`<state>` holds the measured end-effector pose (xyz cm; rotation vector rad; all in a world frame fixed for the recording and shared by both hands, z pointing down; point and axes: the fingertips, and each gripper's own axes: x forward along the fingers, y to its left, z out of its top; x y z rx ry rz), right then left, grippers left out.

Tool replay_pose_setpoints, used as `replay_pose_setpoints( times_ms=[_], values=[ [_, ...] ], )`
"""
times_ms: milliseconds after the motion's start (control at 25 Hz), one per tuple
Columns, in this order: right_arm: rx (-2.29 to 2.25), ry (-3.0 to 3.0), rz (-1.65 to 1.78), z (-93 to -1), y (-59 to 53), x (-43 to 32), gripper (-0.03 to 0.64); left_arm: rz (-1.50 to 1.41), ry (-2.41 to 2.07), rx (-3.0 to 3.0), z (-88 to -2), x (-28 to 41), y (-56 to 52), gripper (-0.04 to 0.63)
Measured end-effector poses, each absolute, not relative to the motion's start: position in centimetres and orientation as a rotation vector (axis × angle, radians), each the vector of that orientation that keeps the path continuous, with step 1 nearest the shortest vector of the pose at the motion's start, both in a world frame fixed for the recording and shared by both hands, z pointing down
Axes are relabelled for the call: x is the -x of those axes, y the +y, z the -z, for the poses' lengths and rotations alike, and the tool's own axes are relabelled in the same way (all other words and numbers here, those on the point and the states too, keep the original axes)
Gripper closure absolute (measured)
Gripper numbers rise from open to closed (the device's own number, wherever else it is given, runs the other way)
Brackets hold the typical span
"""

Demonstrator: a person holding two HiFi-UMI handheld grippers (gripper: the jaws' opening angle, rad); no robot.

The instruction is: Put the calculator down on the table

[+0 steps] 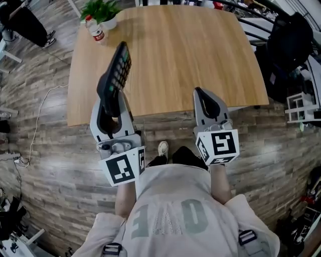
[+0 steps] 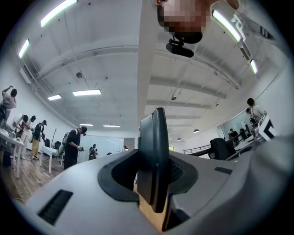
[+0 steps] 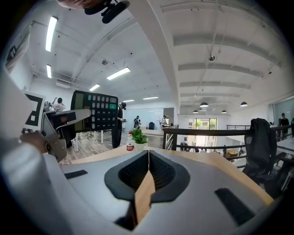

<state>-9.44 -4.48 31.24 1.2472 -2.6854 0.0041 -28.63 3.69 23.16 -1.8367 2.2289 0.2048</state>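
An open-plan office: plank flooring (image 1: 60, 165) surrounds the wooden table (image 1: 200, 60), a jacket-draped chair (image 3: 258, 137) stands right of it, and people (image 2: 73, 144) work at white desks (image 2: 10, 136) beyond it under ceiling strip lights (image 3: 118, 73).

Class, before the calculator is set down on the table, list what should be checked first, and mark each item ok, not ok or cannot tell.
1. The calculator is clamped in the left gripper: ok.
2. The right gripper is shut, empty and apart from it: ok.
3. There is bare table ahead: ok.
4. The plant and bottle stand off in the far corner: ok.
5. The calculator is level for landing: not ok, it stands steeply on end.
6. Its height above the wood: cannot tell.
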Motion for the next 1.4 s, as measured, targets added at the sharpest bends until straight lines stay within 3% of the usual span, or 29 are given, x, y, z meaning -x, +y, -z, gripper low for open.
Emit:
replay_pose_setpoints(
  times_ms=[1120, 1400],
  values=[
    [-1.054, -2.795, 0.032, -30.9, -26.0, 6.7, 0.597, -0.134, 2.292, 1.74, -22.5, 20.9, -16.6, 0.474],
    [-1.077, -2.754, 0.032, -30.9, -26.6, 8.3, 0.597, -0.099, 2.242, 1.76, -22.0, 22.4, -18.6, 0.474]
  ],
)
